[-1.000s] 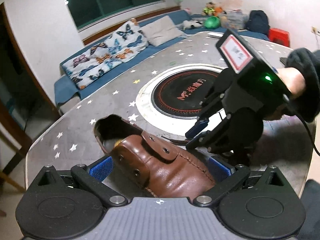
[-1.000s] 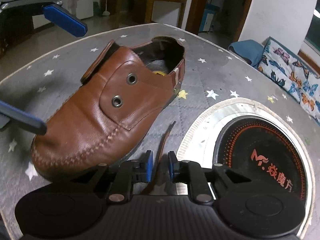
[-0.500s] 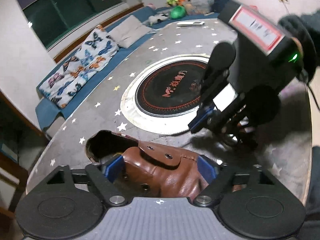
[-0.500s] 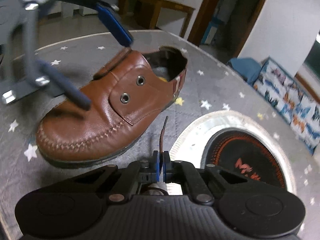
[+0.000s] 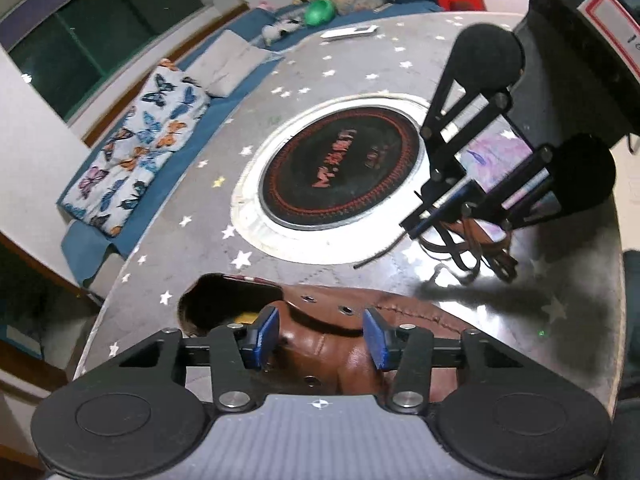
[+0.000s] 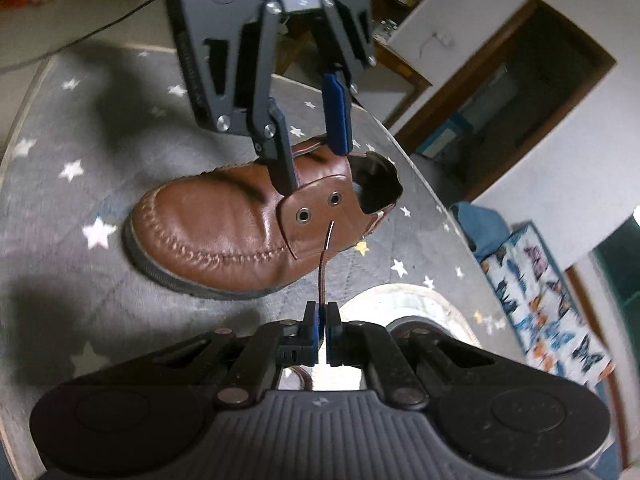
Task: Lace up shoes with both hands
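Since a second ago the left gripper (image 5: 320,336) has narrowed from wide open around the shoe (image 6: 240,232) to about half open, and its jaws have just been closing with the shoe's upper between them. The right gripper (image 6: 321,320) has gone from slightly parted to clamped on the lace (image 6: 323,264), and it now faces the shoe's side rather than its toe end. Both wrist views have rolled, so the room sits at a different tilt.

In the left wrist view the blue pads (image 5: 264,336) stand either side of the brown tongue and eyelet flap; I cannot tell whether they press the leather. From the right wrist view the same gripper comes down from above, one finger lying against the flap's front edge and the other over the collar.

The right jaws are closed on the brown lace, whose stiff tip points up at the two metal eyelets (image 6: 304,214) on the near flap, just short of them. In the left wrist view the rest of the lace hangs in loops below that gripper.

The shoe sits upright on the grey, star-printed tabletop (image 6: 80,208). Beside it, a round black hob (image 5: 340,168) set into the tabletop carries red writing, an "M" followed by Chinese characters that I cannot read. A red-bordered white label (image 5: 612,20) on the right gripper's body is illegible.
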